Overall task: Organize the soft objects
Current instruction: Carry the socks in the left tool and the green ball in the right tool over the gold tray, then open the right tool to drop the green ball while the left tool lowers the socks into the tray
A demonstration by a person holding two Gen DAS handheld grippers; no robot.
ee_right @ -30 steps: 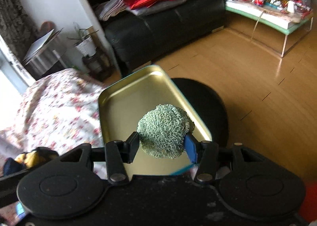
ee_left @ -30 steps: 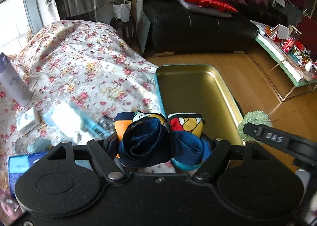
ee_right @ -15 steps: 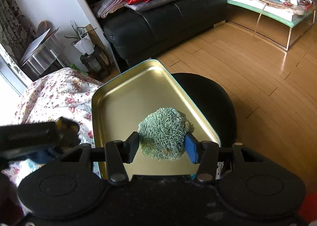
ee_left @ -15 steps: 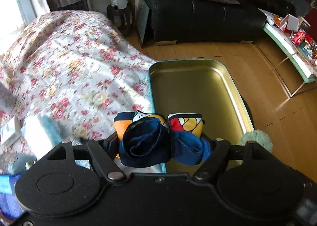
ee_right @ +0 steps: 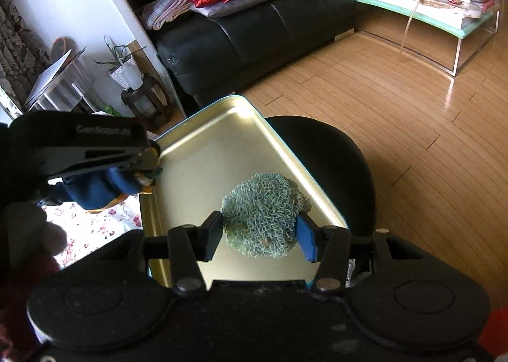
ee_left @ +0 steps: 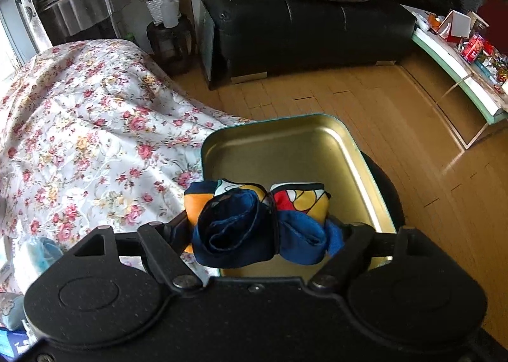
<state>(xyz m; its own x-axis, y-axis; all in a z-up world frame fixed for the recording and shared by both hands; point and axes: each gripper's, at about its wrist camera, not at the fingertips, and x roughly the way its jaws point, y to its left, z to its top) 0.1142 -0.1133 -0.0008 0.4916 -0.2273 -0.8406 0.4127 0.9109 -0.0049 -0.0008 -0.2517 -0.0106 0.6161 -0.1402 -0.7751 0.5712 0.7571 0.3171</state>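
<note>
My left gripper (ee_left: 265, 228) is shut on a rolled blue, orange and red patterned cloth (ee_left: 254, 222) and holds it over the near left corner of a gold metal tray (ee_left: 285, 152). My right gripper (ee_right: 260, 235) is shut on a green curly knitted ball (ee_right: 263, 213) and holds it above the near right part of the same tray (ee_right: 206, 152). The left gripper with its cloth (ee_right: 95, 187) shows at the left of the right wrist view, at the tray's left rim.
The tray rests on a black round stool (ee_right: 333, 152) beside a bed with a floral cover (ee_left: 79, 140). A black sofa (ee_left: 301, 22) with red cushions stands behind. A cluttered glass-legged table (ee_right: 428, 6) stands at the right on a wooden floor (ee_right: 412, 108).
Both grippers have moved forward over the tray with their loads. The left gripper has come into the right wrist view at the tray's left rim.
</note>
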